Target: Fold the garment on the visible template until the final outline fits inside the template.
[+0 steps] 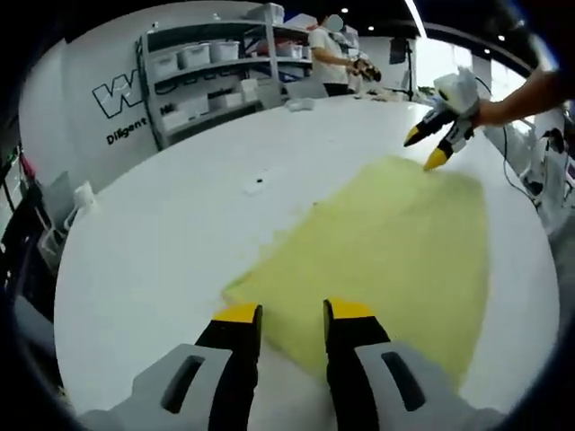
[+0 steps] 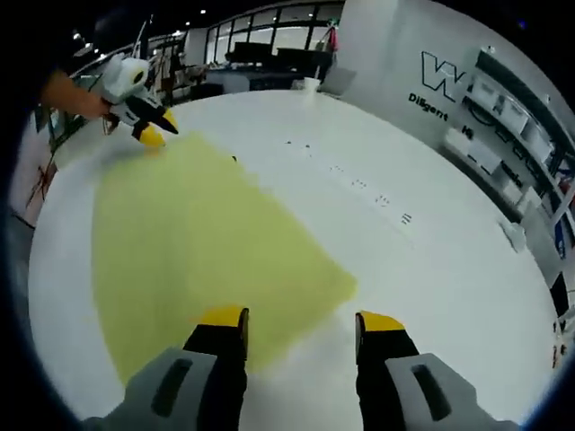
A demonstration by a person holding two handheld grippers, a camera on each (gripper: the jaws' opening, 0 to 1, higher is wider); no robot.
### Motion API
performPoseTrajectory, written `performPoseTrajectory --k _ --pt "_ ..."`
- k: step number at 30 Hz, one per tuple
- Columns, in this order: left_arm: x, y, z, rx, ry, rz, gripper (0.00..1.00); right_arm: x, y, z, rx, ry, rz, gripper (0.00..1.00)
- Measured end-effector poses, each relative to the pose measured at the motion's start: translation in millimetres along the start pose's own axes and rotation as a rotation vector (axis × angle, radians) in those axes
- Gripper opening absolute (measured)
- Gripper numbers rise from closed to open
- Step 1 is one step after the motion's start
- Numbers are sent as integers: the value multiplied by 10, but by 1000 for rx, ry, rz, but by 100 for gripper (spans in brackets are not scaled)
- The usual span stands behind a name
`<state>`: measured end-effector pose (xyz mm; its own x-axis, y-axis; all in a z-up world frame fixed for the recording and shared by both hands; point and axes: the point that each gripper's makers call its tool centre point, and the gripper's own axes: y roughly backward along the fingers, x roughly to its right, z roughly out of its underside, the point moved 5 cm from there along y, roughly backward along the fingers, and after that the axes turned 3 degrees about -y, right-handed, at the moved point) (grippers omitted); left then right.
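Observation:
A pale yellow-green garment (image 1: pixel 386 251) lies flat on the white table (image 1: pixel 162 242). In the left gripper view my left gripper (image 1: pixel 293 312) stands open at the cloth's near edge, with a corner of the cloth just ahead of its left jaw. Across the cloth, my right gripper (image 1: pixel 426 148) hovers open over the far corner, held by a hand. The right gripper view has the same garment (image 2: pixel 198 242) spread ahead of my right gripper (image 2: pixel 302 319), whose jaws are wide apart with nothing between them. My left gripper (image 2: pixel 154 133) is at the far corner there.
Small dark marks (image 1: pixel 256 184) dot the table beside the cloth, and a row of marks (image 2: pixel 382 199) runs to its right. Shelves with bins (image 1: pixel 207 72) and a lettered wall stand behind the table. A person (image 1: pixel 328 58) stands at the back. Shelving (image 2: pixel 517 103) lines the right.

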<state>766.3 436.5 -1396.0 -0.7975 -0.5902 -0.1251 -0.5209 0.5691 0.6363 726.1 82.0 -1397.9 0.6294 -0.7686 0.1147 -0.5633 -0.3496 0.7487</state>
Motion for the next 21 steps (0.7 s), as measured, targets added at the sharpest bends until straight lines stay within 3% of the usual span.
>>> performPoseTrajectory --k 7,8,11,15,19,21 --pt "226 104 55 5 -46 66 50 -213 44 -18 39 10 -87 49" --pt "256 127 60 9 -44 72 52 -309 63 -51 71 16 -123 50" --pt "311 157 109 2 -38 69 57 -409 90 -42 71 35 -131 53" --pt "395 195 128 21 -45 58 57 -611 91 -21 89 36 -147 52" --pt "505 204 168 13 -80 76 53 -662 12 73 71 28 -153 49" --pt "483 213 174 29 -51 56 54 -680 51 69 80 9 -144 49"
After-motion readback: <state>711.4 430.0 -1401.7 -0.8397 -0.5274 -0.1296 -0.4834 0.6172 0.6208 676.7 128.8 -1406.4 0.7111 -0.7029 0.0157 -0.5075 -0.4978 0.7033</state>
